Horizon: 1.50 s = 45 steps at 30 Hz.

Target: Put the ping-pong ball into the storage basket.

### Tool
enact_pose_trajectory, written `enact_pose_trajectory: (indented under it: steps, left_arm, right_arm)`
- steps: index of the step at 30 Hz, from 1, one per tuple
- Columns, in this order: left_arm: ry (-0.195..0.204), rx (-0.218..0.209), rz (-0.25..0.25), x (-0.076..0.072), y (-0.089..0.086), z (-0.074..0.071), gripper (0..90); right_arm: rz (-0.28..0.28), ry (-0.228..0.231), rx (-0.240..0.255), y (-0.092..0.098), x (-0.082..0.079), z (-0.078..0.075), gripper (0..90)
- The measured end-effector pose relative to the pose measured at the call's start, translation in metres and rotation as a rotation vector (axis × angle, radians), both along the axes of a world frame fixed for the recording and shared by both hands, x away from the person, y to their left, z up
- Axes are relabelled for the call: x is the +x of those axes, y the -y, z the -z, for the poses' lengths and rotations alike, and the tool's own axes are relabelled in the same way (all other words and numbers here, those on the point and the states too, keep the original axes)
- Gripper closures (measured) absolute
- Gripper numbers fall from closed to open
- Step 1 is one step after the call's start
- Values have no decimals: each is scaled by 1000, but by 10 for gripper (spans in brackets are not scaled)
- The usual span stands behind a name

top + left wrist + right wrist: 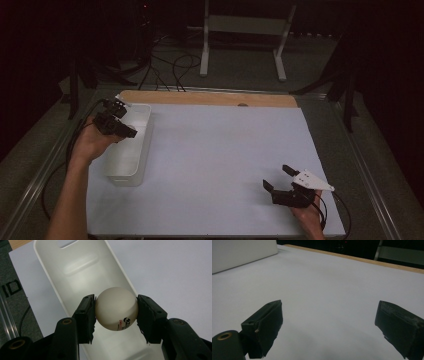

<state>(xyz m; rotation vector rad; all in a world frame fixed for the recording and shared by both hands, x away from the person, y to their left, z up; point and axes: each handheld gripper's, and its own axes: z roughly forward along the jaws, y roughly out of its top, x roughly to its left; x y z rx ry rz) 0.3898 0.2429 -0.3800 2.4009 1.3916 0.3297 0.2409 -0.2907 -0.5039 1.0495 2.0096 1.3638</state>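
Left gripper (116, 312) pinching white ball (116, 308) between both pads, we see it held above white bin (75, 270). Right gripper (329, 327) spread wide, well apart from bin.

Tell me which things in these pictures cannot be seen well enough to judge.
- Printed words on the ball, left gripper view: too small and turned away at the curve to read.
- Bottom of the white tray, high view: partly hidden by the left tongs and hand.
- The ball in the high view: too small and dark to make out between the jaws.
- Near end of the tray, left gripper view: cut off by the bottom edge and the jaws.
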Motion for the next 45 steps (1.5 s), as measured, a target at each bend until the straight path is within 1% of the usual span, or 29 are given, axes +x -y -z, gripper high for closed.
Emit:
enact_pose_trajectory:
  steps: [17,18,19,20,21,23,26,27,33,37,42,43,45]
  left_arm:
    - [-1,9,15,-1,1,1,508]
    - [10,11,7,-1,1,1,500]
    - [22,15,-6,-1,1,1,415]
    - [41,11,-24,-1,0,0,352]
    - [48,8,-34,-1,0,0,252]
    - [58,28,-51,0,0,-1,115]
    - [60,38,-64,0,-1,-1,31]
    - [60,37,-65,0,-2,-1,17]
    - [57,28,-46,-1,-3,1,6]
    - [60,5,-47,0,-3,1,6]
    - [74,3,-45,-1,-3,2,6]
    - [72,7,-36,-1,-3,2,6]
    - [74,5,-35,-2,-3,3,6]
  right_arm:
    - [1,0,0,0,0,0,76]
    - [1,0,0,0,0,0,76]
    - [0,0,0,0,0,0,76]
    - [0,0,1,0,0,0,76]
    - [1,0,0,0,0,0,76]
    - [1,-1,0,-1,0,0,76]
    - [0,0,0,-1,0,0,76]
    - [0,-1,0,-1,0,0,76]
    - [0,0,0,0,0,0,76]
    - [2,0,1,0,0,0,76]
    - [1,2,1,0,0,0,76]
    - [1,1,1,0,0,0,76]
    - [0,2,0,0,0,0,76]
